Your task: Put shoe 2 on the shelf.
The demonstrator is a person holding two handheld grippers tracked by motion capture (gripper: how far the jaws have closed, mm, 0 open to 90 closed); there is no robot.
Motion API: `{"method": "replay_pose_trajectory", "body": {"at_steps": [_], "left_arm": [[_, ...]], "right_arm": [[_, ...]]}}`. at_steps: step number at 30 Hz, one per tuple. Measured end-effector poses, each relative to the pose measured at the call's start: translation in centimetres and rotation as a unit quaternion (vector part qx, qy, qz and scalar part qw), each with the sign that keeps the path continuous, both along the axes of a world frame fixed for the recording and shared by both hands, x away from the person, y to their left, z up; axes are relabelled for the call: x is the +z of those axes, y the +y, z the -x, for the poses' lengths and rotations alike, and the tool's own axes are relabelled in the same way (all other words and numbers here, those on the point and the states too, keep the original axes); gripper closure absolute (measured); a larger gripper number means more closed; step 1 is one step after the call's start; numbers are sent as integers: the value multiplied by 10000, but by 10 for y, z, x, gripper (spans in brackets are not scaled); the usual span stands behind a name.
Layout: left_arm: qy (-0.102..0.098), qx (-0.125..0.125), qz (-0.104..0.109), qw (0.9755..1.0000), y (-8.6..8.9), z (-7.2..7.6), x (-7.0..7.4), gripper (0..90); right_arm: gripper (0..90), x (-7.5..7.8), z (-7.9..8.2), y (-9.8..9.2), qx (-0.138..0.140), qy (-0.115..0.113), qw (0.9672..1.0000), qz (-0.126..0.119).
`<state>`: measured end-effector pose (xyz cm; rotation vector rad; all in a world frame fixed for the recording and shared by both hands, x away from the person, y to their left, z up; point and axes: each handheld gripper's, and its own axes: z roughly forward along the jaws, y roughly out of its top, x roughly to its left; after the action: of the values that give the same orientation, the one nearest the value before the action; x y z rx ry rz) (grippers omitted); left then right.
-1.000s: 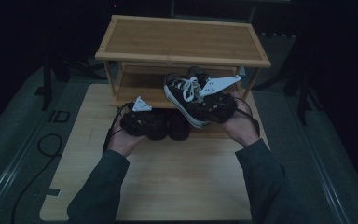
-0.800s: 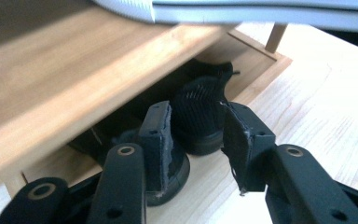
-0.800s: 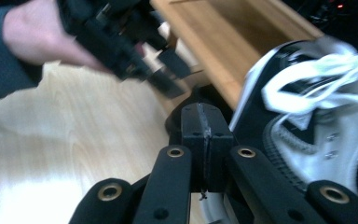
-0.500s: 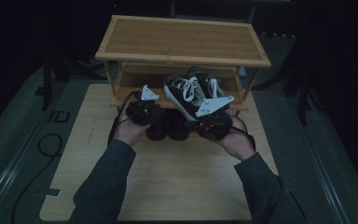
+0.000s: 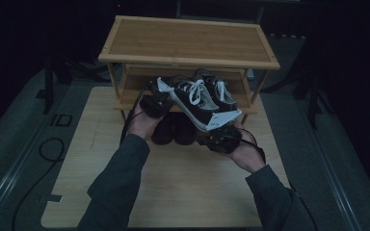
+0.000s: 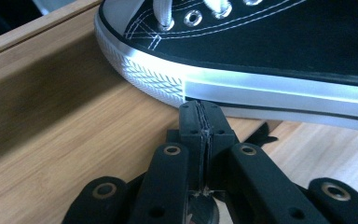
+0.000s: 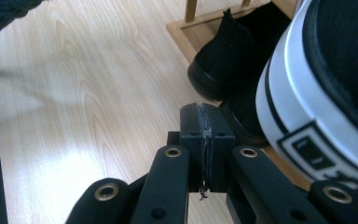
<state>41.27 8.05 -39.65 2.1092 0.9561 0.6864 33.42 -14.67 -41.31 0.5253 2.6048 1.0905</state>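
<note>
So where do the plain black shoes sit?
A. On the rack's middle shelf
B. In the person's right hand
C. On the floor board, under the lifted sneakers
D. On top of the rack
C: the black shoes rest on the board at the rack's foot, below the sneakers.

Surface (image 5: 173, 192): pale wooden board, bare across its near half.
Rack (image 5: 188, 41): bamboo shoe rack standing at the board's far edge.
Middle shelf (image 5: 241, 103): carries black-and-white sneakers (image 5: 200, 98).
Bottom tier: dark shoes (image 5: 173, 130).

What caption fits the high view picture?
Two grippers carry a black sneaker toward the wooden shoe rack.
</note>
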Motion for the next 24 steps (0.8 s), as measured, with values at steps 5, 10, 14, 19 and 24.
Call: {"method": "replay_pose_trajectory", "body": {"at_steps": [5,10,14,19,24], "left_arm": [[-59,173,-238,9996,-6,-6,1,900],[-79,298,-244,9992,-7,-7,0,900],[-89,411,-290,9987,-8,-9,0,900],[-12,586,-70,9983,-3,-17,-2,900],[77,517,-60,9986,-2,-16,-2,900]], "right_arm": [[873,-3,-2,-2,-34,28,10000,71],[868,-2,-4,-5,-70,1,10000,13],[867,-1,-3,-6,-63,-27,10000,-18],[859,4,0,-9,39,-136,9996,-228],[884,8,2,-13,11,-224,9990,-393]]}}
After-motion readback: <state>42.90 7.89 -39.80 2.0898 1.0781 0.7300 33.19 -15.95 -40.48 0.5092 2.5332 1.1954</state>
